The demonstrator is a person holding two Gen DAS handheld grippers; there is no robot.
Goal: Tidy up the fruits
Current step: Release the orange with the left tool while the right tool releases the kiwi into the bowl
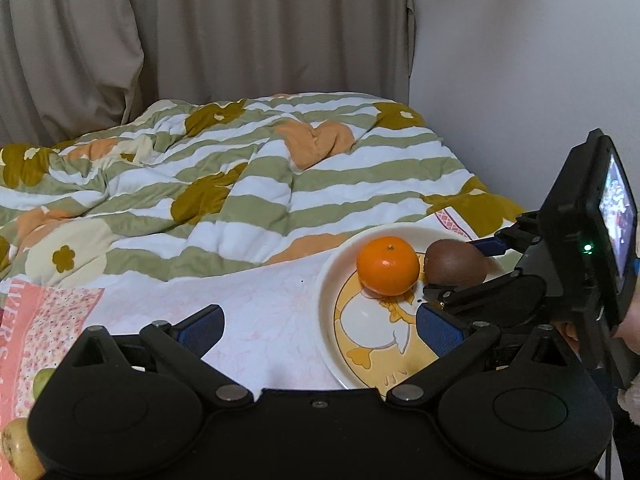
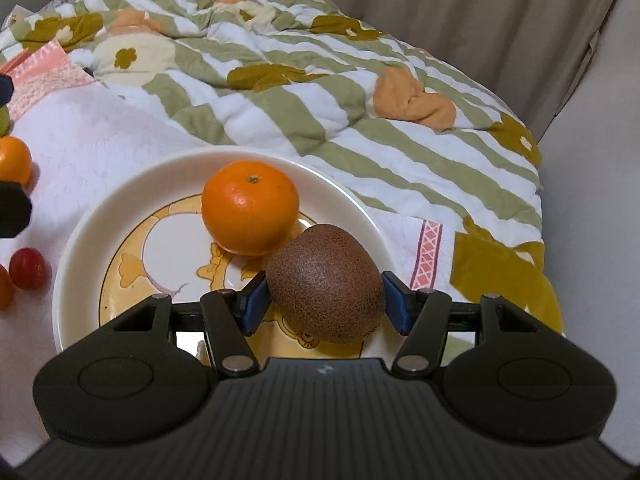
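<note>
A white plate (image 2: 76,248) with a yellow duck picture lies on the pink-white sheet. On it sits an orange mandarin (image 2: 250,208), and a brown kiwi (image 2: 326,284) leans against it on its near right side. My right gripper (image 2: 324,300) has both blue pads against the kiwi's sides, low over the plate. In the left wrist view the plate (image 1: 326,312), mandarin (image 1: 388,266) and kiwi (image 1: 452,262) show at the right, with the right gripper (image 1: 460,270) reaching in from the right. My left gripper (image 1: 320,330) stands open and empty by the plate's left rim.
A rumpled striped quilt (image 2: 320,92) covers the bed behind the plate. Left of the plate lie another mandarin (image 2: 14,160) and red cherry tomatoes (image 2: 28,268). A green fruit (image 1: 42,382) and a yellowish fruit (image 1: 18,448) show at the left wrist view's lower left. Curtains and a wall stand behind.
</note>
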